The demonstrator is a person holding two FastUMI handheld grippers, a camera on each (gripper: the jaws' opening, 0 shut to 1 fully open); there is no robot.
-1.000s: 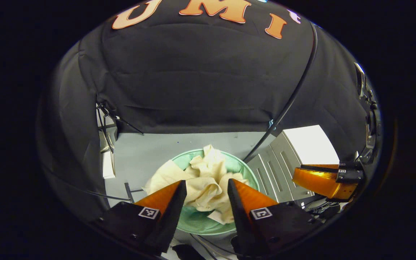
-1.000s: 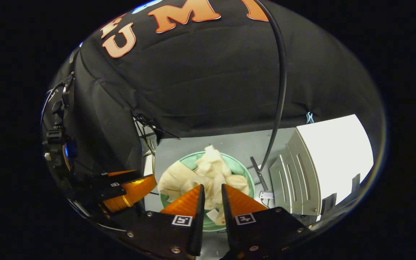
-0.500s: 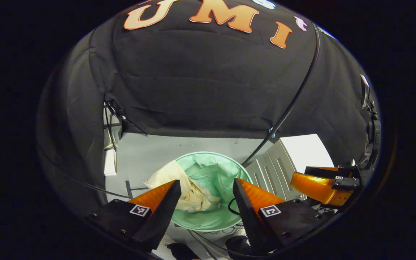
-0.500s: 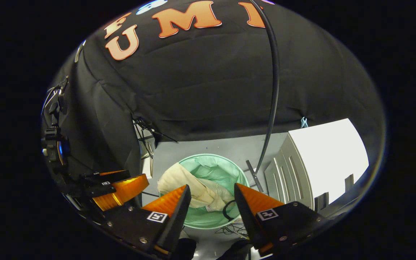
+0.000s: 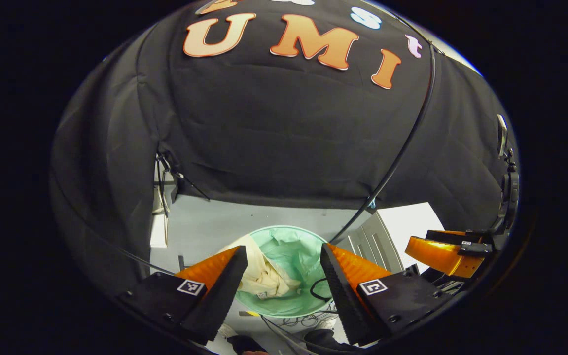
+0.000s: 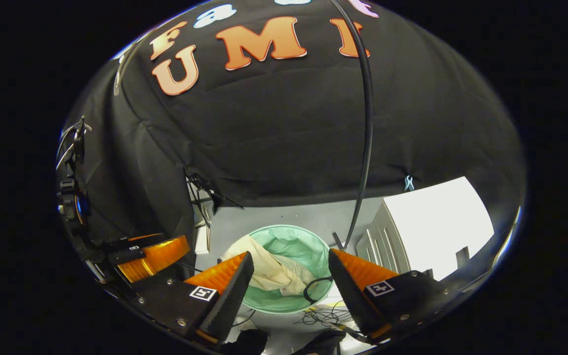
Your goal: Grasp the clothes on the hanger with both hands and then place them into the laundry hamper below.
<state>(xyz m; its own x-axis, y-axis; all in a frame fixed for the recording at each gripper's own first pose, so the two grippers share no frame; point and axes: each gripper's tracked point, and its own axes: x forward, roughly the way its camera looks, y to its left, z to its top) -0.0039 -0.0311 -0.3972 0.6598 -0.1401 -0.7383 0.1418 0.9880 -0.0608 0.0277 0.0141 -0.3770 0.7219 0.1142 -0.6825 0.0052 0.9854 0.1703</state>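
The cream garment [image 5: 263, 276] [image 6: 274, 271] lies crumpled inside the round green laundry hamper [image 5: 300, 245] [image 6: 298, 236], partly draped over its left rim. A black hanger hook [image 5: 318, 290] [image 6: 313, 288] pokes out beside the cloth. My left gripper [image 5: 284, 254] is open well above the hamper, holding nothing. My right gripper [image 6: 291, 261] is also open above the hamper with nothing between its fingers. The right gripper [image 5: 442, 254] appears at the right of the left gripper view, and the left gripper [image 6: 153, 256] at the left of the right gripper view.
A white ribbed cabinet [image 5: 402, 231] [image 6: 427, 227] stands right of the hamper. A black curved pole [image 5: 402, 148] [image 6: 365, 123] rises past the hamper's right side. Loose cables [image 6: 318, 315] lie on the grey floor [image 5: 205, 227] in front of the hamper.
The garment dropped from both grippers down into the hamper. The right gripper opened wide, and both grippers have risen higher above the hamper.
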